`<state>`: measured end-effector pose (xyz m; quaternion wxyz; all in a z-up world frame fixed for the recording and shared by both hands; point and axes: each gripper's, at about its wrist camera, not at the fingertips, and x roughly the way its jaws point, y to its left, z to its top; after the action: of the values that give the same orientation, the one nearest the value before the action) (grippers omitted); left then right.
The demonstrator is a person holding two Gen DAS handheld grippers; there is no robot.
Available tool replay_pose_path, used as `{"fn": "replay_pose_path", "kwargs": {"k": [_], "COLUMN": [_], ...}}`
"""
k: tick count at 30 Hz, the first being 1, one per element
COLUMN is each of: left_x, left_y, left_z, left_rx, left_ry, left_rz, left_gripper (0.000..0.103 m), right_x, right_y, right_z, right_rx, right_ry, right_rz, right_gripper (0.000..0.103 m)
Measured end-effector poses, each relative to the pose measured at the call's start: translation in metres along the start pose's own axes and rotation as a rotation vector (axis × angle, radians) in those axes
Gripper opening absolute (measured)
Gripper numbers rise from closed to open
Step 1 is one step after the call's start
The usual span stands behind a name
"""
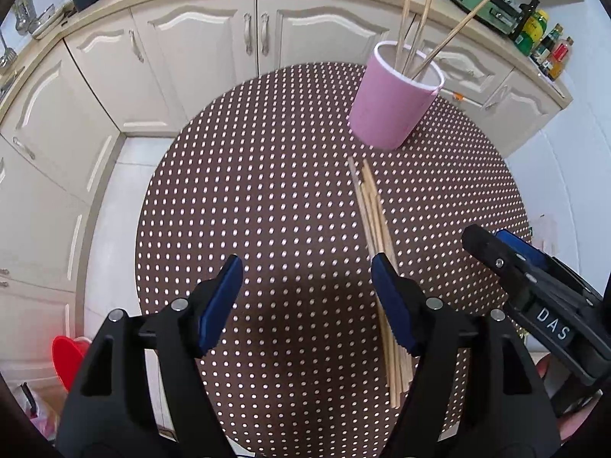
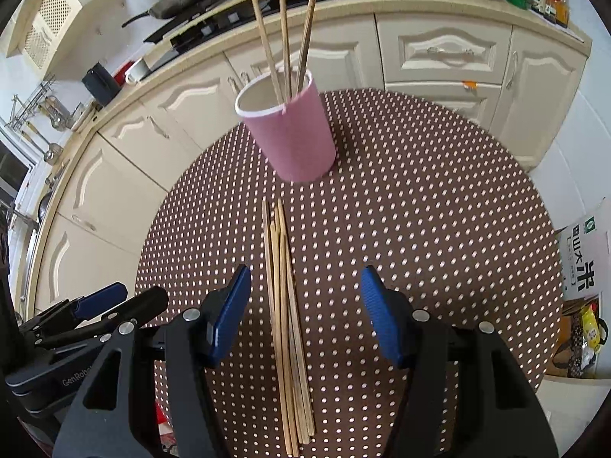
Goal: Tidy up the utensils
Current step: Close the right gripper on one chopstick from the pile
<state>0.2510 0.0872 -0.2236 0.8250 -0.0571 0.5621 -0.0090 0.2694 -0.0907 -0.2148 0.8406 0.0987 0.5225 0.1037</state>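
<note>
Right wrist view: left gripper [image 2: 103, 301] off to the left, agape and empty; loose chopsticks [image 2: 284, 305] lie lengthwise between the spread fingers of the right gripper [image 2: 305, 313], the nearer one, tips toward pink cup [image 2: 294, 133] ahead.

Dotted round table [image 2: 420, 229] carries pink cup [image 2: 294, 141] and loose chopsticks [image 2: 284, 324].
</note>
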Motion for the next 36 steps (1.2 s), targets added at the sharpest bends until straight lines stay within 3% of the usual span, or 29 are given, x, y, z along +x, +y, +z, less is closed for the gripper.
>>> {"fn": "replay_pose_path", "kwargs": {"k": [6, 22, 30, 36], "left_x": [0.014, 0.036, 0.041, 0.045], "left_y": [0.012, 0.034, 0.046, 0.055], "left_z": [-0.012, -0.035, -0.042, -0.045], "left_rx": [-0.023, -0.059, -0.076, -0.094], "left_ry": [0.040, 0.127, 0.144, 0.154], "left_rz": [-0.001, 0.035, 0.040, 0.036], "left_gripper": [0.070, 0.071, 0.071, 0.071], "right_x": [0.016, 0.059, 0.069, 0.073], "right_y": [0.008, 0.023, 0.027, 0.029], "right_z": [-0.016, -0.035, -0.037, -0.033], "right_rx": [-0.020, -0.068, -0.087, -0.095], "right_ry": [0.046, 0.159, 0.156, 0.157], "right_rz": [0.011, 0.040, 0.034, 0.022], "right_gripper": [0.057, 0.028, 0.013, 0.008]}}
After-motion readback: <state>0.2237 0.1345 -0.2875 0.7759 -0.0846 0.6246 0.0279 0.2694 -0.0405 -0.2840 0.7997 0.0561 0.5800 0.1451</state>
